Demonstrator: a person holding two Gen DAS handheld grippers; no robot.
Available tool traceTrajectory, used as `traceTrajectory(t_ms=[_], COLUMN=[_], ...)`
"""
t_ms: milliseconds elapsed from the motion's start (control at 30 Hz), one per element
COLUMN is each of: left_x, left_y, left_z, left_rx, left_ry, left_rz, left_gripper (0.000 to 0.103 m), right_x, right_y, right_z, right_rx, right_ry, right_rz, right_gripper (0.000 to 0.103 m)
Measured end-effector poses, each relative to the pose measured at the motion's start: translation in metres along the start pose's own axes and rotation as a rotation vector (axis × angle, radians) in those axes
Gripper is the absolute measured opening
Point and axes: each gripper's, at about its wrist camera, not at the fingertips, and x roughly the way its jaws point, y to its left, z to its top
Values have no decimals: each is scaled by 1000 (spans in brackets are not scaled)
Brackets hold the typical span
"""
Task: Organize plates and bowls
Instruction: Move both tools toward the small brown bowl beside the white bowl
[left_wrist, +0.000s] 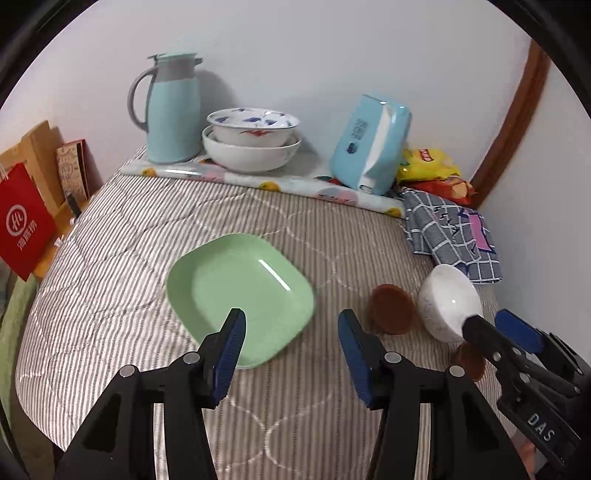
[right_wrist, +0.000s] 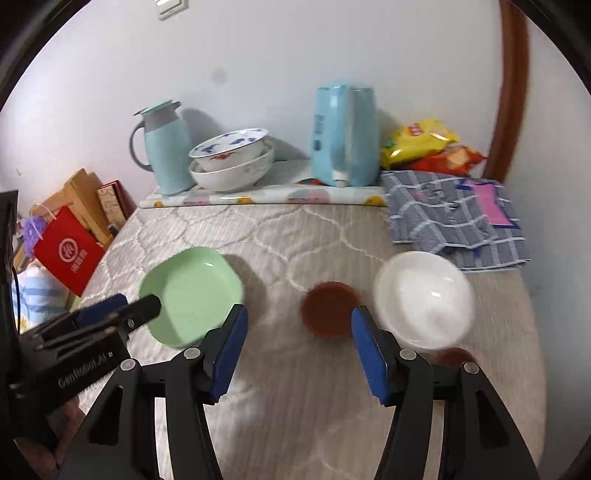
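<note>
A green square plate (left_wrist: 240, 295) (right_wrist: 192, 295) lies flat on the striped quilted cover (left_wrist: 147, 240). A white bowl (left_wrist: 448, 302) (right_wrist: 424, 299) sits to its right, with a brown round disc (left_wrist: 391, 308) (right_wrist: 330, 308) between them and a second brown disc (left_wrist: 471, 360) (right_wrist: 454, 358) near the bowl's front. My left gripper (left_wrist: 291, 321) (right_wrist: 129, 306) hangs open over the plate's near right edge, nothing between its fingers. My right gripper (right_wrist: 300, 317) (left_wrist: 495, 325) is open above the first disc, just left of the bowl, also empty.
At the back wall two bowls (left_wrist: 251, 147) are stacked on a patterned mat, beside a pale blue jug (left_wrist: 171, 110) and a blue tissue pack (left_wrist: 371, 144). Snack bags (left_wrist: 428, 162) and a checked cloth (left_wrist: 450, 232) lie at the right. A red bag (left_wrist: 24, 225) stands past the left edge.
</note>
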Motion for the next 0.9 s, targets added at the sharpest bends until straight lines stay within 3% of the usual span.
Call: traceTrajectory(t_ms=[267,367,667,900], left_x=[-9,-8,15,29], left_y=[-41,-51,-77,-84], left_z=[-7,-9,-14,-13], left_rx=[61,64,97,93], left_ry=[-42,-32,37,53], left_rz=[17,-24,-2,-1], left_gripper=[50,50,50,50], right_x=[-34,-42,-41,-38], right_y=[-56,-77,-124,-144], right_z=[-14,-21,-44,-53], right_rx=[94,148,248,253], right_ry=[-40,-52,-59,-73], right_rz=[-53,-56,-80,-127], right_gripper=[58,58,58,58])
